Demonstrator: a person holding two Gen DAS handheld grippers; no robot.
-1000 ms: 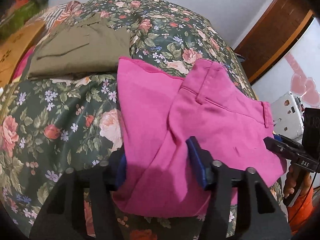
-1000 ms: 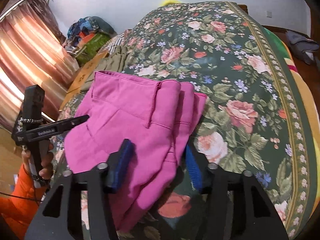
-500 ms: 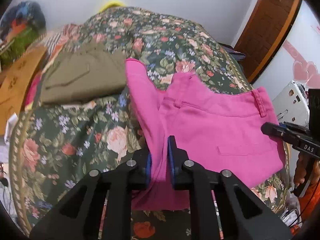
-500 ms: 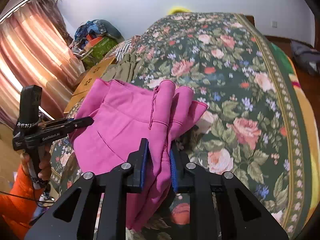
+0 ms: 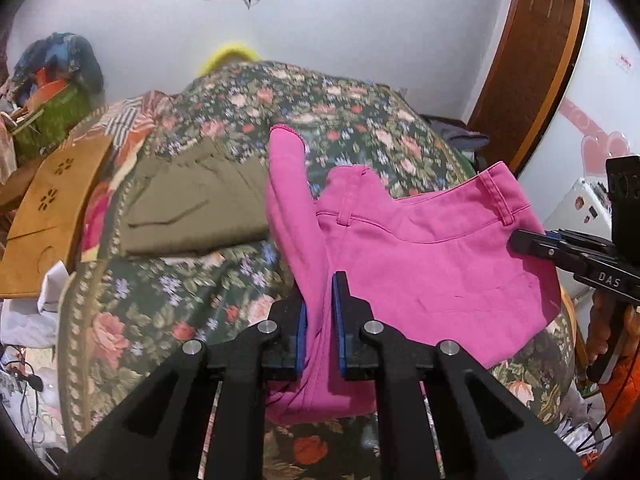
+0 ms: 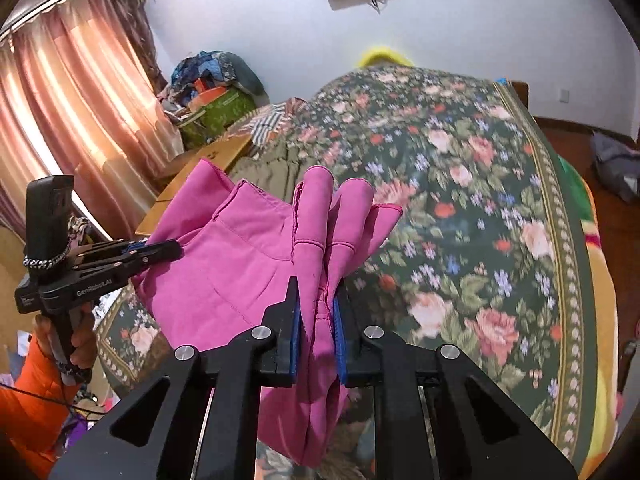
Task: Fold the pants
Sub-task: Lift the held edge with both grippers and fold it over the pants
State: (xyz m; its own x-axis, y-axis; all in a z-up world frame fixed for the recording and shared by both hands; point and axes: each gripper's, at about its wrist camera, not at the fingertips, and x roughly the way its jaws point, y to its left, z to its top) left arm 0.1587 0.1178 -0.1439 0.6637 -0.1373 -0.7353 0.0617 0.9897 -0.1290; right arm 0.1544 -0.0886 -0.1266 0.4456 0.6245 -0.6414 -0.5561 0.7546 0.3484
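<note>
Bright pink pants (image 5: 420,248) hang lifted off the flowered bed (image 5: 180,300), bunched in folds. My left gripper (image 5: 320,292) is shut on one edge of the cloth, which passes between its blue pads. My right gripper (image 6: 316,292) has its jaws closing on a bunched fold of the same pants (image 6: 240,264), pads pressing the cloth. In each view the other gripper shows at the side, pinching the far edge: the right gripper (image 5: 518,242) and the left gripper (image 6: 174,249). A hand in an orange sleeve (image 6: 24,400) holds the left one.
Folded olive pants (image 5: 192,208) lie on the bed behind the pink ones. A tan cardboard panel (image 5: 48,216) leans at the bed's left side. Bags (image 6: 216,88) and a curtain (image 6: 80,120) stand beyond it. The flowered cover (image 6: 460,240) stretches to the right; a door (image 5: 532,60) is far right.
Both grippers went from open around the pants to shut on the cloth. Both then rose, lifting the pink pants off the bed, and the views tilted up toward the wall.
</note>
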